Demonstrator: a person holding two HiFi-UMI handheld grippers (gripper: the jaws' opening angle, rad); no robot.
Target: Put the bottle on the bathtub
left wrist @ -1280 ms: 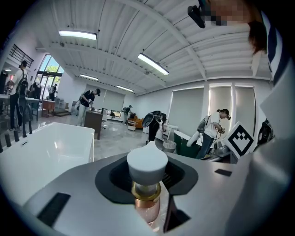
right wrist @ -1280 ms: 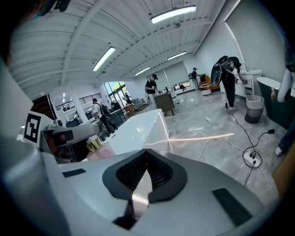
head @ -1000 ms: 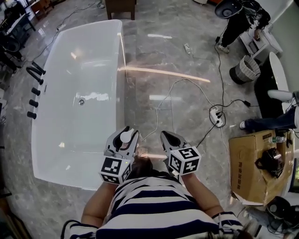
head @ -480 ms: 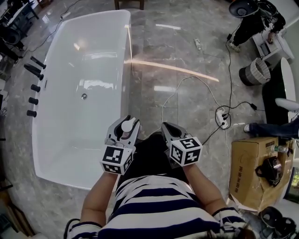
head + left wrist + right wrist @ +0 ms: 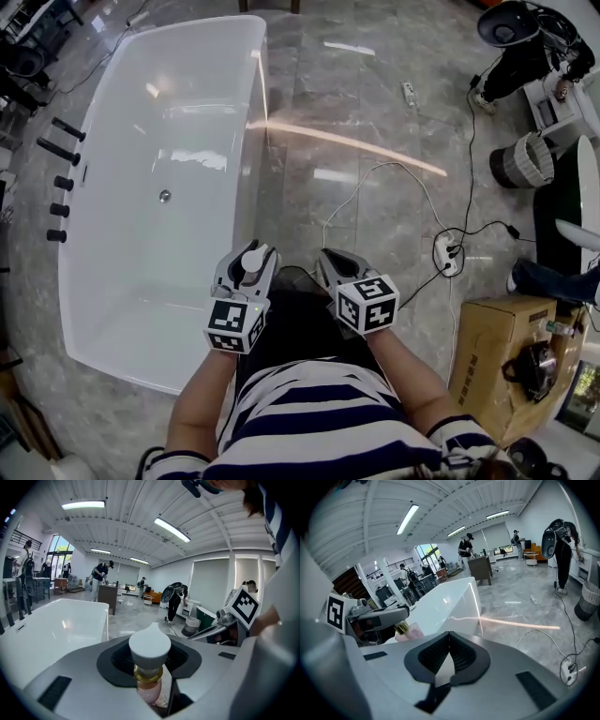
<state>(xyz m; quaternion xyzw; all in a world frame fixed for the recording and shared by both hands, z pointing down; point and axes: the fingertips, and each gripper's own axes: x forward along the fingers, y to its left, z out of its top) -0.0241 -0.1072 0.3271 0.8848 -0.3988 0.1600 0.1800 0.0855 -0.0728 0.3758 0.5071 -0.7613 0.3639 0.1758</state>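
A pink bottle with a gold collar and a white cap stands upright between the jaws of my left gripper, which is shut on it. The same bottle shows at the left of the right gripper view. My right gripper is shut with nothing in it, its padded jaws meeting at the tips. Both grippers hover close to my body, just right of the white bathtub, whose near right rim lies below the left gripper. The tub also appears as a white wall in the left gripper view.
Black tap fittings line the tub's left side. White cables and a power strip lie on the grey marble floor to the right. A cardboard box sits at the right. A person stands far right by a striped basket.
The view has shifted so that the bathtub sits closer and larger at left. Both grippers have kept their pose, the left still holding the bottle.
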